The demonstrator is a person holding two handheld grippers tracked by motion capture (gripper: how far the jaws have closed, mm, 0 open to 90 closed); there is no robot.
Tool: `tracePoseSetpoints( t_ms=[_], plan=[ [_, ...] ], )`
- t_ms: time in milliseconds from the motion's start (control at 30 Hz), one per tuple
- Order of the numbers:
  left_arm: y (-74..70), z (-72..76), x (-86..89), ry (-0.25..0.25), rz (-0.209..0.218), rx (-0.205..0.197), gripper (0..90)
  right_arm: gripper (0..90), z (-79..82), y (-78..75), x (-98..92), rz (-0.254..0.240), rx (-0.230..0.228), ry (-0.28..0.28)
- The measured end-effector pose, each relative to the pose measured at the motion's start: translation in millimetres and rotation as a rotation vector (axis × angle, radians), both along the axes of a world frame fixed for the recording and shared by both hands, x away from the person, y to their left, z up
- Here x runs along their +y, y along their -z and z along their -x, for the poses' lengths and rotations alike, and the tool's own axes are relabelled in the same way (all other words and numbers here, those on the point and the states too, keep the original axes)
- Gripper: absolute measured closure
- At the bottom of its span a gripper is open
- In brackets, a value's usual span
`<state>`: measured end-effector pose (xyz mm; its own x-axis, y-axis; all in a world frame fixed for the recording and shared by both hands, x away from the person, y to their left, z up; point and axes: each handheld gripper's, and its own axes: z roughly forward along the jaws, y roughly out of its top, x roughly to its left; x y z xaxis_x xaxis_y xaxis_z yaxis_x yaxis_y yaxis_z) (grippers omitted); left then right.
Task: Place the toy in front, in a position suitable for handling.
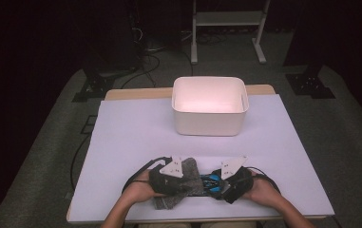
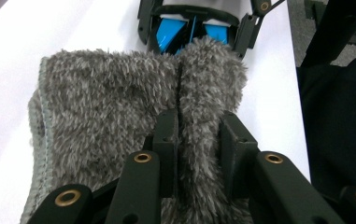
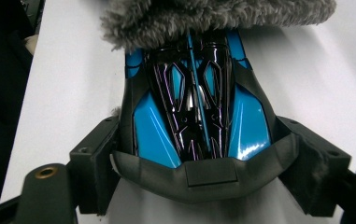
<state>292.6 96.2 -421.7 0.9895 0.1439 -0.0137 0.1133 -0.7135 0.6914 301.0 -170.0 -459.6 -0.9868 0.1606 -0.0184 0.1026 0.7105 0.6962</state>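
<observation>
I have the left hand-held gripper pinching a fold of the grey fleece cloth and the right hand-held gripper clamped across the blue-and-black toy car, so next I judge I must draw the cloth along the car's body.

Dim room, brightly lit table; glare on blue car, close-ups soft

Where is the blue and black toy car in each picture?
High view: the toy car sits low in the middle, between the two grippers, beside the fluffy grey cloth.
Left gripper view: it is at the top centre, peeking out behind the cloth.
Right gripper view: it is in the centre, held between the jaws, nose under the cloth.
Shared landmark: the grey cloth touching the car.
</observation>
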Motion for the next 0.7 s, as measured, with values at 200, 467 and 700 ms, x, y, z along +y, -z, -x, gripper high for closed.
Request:
tracePoseSetpoints(
  t_ms=[200, 467, 700],
  plan=[
    [1.1, -4.7, 15.6, -0.036, -0.036, -0.002, 71.6, 21.2, 0.3, -0.1, 0.0, 0.001, -0.002, 0.001],
    [-3.8, -5.2, 10.9, -0.028, -0.015, 0.002, 71.9, 21.2, 0.1, -0.5, 0.8, 0.004, 0.003, 0.005],
    [-9.4, -14.5, -10.6, -0.008, 0.009, 0.0, 71.7, 21.4, 0.6, -3.7, 6.5, 0.034, 0.001, 0.007]
  ],
)
